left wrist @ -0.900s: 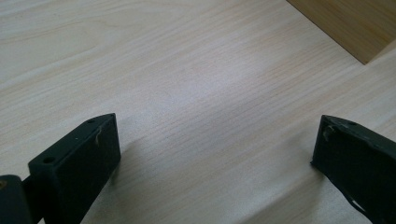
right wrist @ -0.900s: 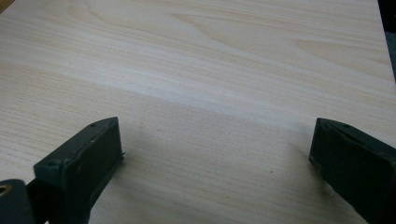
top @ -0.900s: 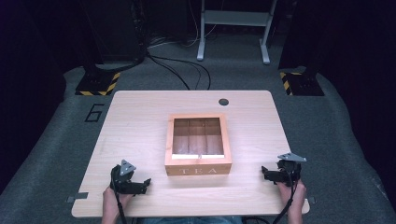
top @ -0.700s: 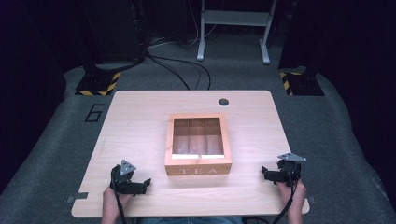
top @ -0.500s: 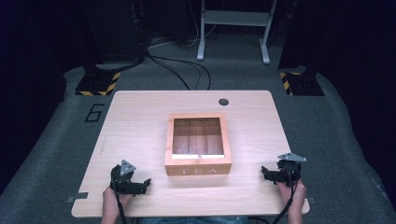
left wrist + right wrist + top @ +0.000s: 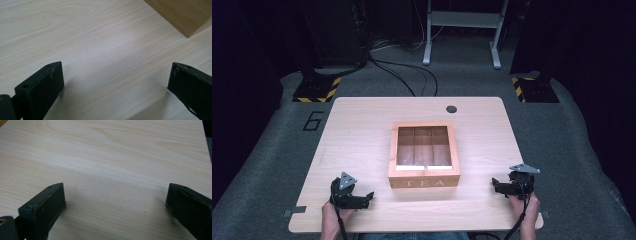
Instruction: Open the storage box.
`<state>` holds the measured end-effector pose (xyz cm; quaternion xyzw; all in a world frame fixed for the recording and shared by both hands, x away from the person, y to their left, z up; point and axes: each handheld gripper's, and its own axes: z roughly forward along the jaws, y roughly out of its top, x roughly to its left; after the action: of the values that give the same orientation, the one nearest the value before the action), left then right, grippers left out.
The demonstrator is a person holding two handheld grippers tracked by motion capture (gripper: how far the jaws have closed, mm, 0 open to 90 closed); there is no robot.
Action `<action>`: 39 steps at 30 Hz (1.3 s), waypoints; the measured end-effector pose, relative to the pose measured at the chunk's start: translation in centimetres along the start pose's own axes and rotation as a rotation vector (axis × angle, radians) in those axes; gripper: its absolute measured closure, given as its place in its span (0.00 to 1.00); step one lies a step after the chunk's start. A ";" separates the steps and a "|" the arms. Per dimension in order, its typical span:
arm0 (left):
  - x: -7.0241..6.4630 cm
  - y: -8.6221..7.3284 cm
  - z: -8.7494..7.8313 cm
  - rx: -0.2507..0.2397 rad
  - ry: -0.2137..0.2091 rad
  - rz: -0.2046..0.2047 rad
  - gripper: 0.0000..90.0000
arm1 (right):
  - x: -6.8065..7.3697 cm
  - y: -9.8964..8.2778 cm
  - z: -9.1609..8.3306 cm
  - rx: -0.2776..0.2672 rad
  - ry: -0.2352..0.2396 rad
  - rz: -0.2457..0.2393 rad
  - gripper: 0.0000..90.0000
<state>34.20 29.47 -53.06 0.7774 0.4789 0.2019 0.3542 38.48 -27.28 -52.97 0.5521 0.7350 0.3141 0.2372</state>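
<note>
Quick count of what's in front of me: one table (image 6: 362, 130), one wooden tea box (image 6: 424, 183) sitting on it, and from the high view I can make out six compartments through its lid, two rows of three. One dark round hole (image 6: 451, 109) in the tabletop. Two grippers, my left gripper (image 6: 367, 196) and right gripper (image 6: 495, 184), two black jaws each. On the floor, two yellow-and-black striped bases (image 6: 317, 90) and one painted "6" (image 6: 313, 120).

"TEA" on wooden box (image 6: 424, 183) front | "6" on floor mat (image 6: 313, 120) left of table
</note>
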 end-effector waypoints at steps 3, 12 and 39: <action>-0.1 0.2 0.0 -0.013 -0.058 -0.023 0.01 | 0.0 0.0 0.0 0.000 0.000 0.002 0.02; -1.5 1.6 0.3 -0.061 -0.110 -0.015 0.00 | 0.0 0.0 0.0 -0.001 -0.002 0.004 0.03; -5.7 6.1 0.6 -0.166 -0.203 0.124 0.23 | 0.0 0.0 0.0 0.000 -0.002 0.004 0.03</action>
<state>35.67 22.43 -48.80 0.7899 0.3733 0.1828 0.4508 38.47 -27.28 -52.96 0.5538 0.7337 0.3142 0.2372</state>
